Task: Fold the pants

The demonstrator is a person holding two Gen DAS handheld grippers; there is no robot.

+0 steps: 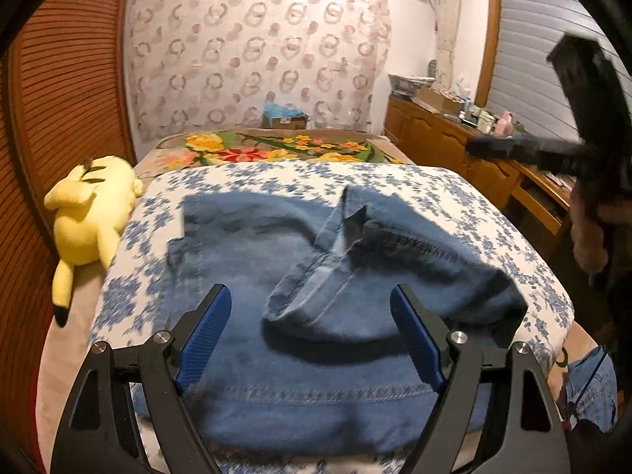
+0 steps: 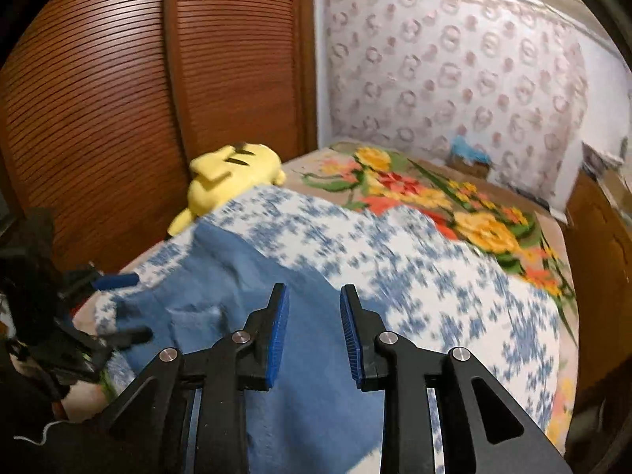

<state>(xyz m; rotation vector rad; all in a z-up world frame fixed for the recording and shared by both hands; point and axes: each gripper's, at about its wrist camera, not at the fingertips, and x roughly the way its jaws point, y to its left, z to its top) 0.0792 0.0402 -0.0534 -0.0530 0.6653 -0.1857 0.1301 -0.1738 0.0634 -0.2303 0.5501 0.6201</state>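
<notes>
Blue denim pants [image 1: 300, 276] lie crumpled on a white bedspread with blue flowers [image 1: 260, 185]. A cuff or waistband part is bunched up in the middle. My left gripper [image 1: 312, 300] is wide open and empty, low over the pants near their stitched front edge. My right gripper [image 2: 314, 296] is open by a narrower gap and empty, above the pants [image 2: 300, 355] at their right side. The right gripper also shows in the left wrist view [image 1: 525, 148], raised at the right. The left gripper shows in the right wrist view [image 2: 122, 304] at the left, open.
A yellow plush toy [image 1: 94, 213] lies at the bed's left edge by a wooden slatted wardrobe [image 1: 67, 91]. A flowered blanket [image 1: 276, 150] covers the far bed. A wooden sideboard [image 1: 442, 134] with clutter stands on the right. More denim [image 1: 592, 387] sits at the lower right.
</notes>
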